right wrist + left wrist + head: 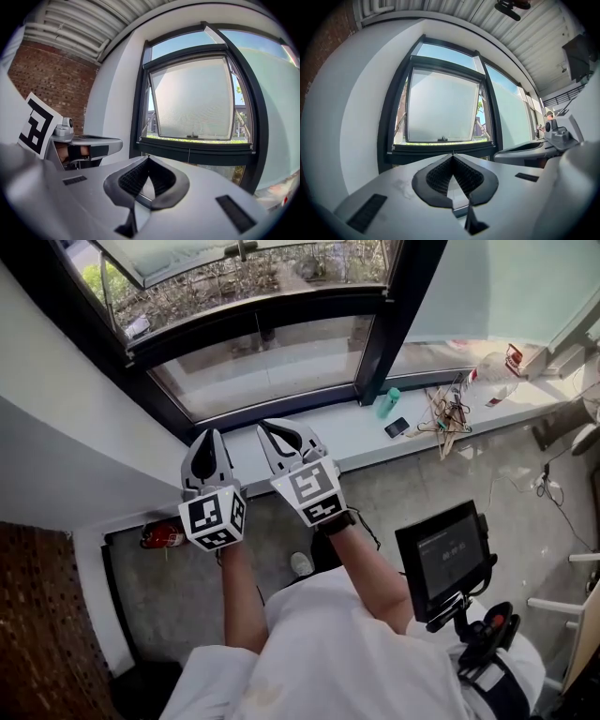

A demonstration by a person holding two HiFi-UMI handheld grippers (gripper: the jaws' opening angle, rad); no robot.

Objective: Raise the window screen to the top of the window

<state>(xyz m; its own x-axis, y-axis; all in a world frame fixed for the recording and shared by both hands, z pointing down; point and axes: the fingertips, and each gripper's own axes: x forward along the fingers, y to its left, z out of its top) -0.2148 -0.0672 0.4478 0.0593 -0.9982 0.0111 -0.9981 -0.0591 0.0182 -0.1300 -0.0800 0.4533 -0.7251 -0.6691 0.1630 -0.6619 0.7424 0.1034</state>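
Note:
The window screen (443, 105) is a pale translucent panel in a black frame, with a small handle (442, 139) at its bottom edge. It shows again in the right gripper view as the screen (194, 98), and at the top of the head view (187, 254). My left gripper (208, 434) and right gripper (265, 426) are side by side over the sill, pointing at the window and short of it. Both are shut with nothing between the jaws. The left tips (453, 154) and the right tips (148, 157) meet below the lower frame bar (197, 150).
The white sill (356, 432) carries a teal bottle (387, 402), a phone (397, 427) and a tangle of wire hangers (447, 413). A red fire extinguisher (164, 536) lies on the floor below. A dark monitor (442, 554) stands at my right. A white wall (75, 427) flanks the left.

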